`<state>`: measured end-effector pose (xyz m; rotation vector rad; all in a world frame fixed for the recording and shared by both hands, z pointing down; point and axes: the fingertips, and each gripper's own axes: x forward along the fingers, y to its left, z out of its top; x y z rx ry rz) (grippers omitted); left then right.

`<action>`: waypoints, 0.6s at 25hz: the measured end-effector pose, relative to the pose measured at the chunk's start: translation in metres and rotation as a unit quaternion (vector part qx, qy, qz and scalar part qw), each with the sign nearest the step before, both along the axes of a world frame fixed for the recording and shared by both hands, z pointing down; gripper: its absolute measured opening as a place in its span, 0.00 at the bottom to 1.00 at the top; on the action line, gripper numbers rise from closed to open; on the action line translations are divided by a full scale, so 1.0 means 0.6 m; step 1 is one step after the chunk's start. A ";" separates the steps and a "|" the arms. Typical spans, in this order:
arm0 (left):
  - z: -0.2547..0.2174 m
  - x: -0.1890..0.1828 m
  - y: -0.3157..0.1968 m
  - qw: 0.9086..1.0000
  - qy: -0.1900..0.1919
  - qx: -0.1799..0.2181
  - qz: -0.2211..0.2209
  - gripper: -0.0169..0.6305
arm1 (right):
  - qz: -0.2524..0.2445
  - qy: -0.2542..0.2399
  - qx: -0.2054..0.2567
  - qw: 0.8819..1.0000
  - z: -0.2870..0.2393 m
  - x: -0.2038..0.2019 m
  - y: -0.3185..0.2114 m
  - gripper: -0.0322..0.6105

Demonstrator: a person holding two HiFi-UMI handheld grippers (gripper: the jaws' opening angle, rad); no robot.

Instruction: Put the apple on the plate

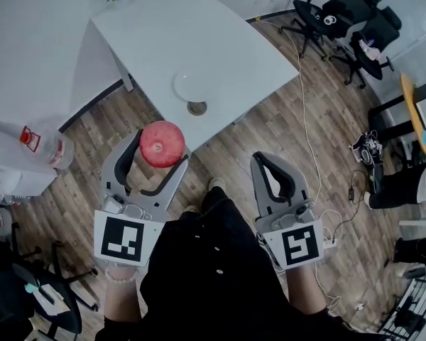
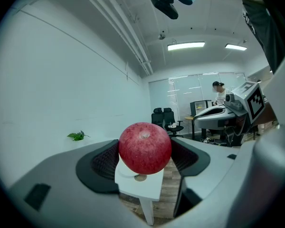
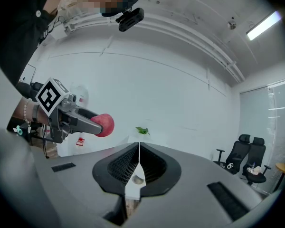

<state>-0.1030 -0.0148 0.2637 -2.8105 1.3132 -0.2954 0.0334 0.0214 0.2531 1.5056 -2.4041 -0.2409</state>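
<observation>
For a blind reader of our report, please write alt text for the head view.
The left gripper holds a red apple over the wooden floor, short of a white table that carries a white plate. The right gripper, shut and empty, is beside it.

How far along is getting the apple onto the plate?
Done: the left tool grips the apple, held short of the table. In hand: the carry to the empty plate. Left: set it down and release. The right tool is shut, empty.
</observation>
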 end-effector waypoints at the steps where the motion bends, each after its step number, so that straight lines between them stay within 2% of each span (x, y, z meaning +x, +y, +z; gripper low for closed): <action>1: 0.000 0.001 -0.002 1.000 0.000 0.000 0.000 0.57 | 0.000 0.000 -0.001 1.000 0.000 0.001 -0.003 0.12; 15: 0.008 0.007 -0.075 1.000 -0.014 -0.005 -0.024 0.57 | -0.041 -0.005 -0.003 0.999 0.006 -0.007 -0.103 0.12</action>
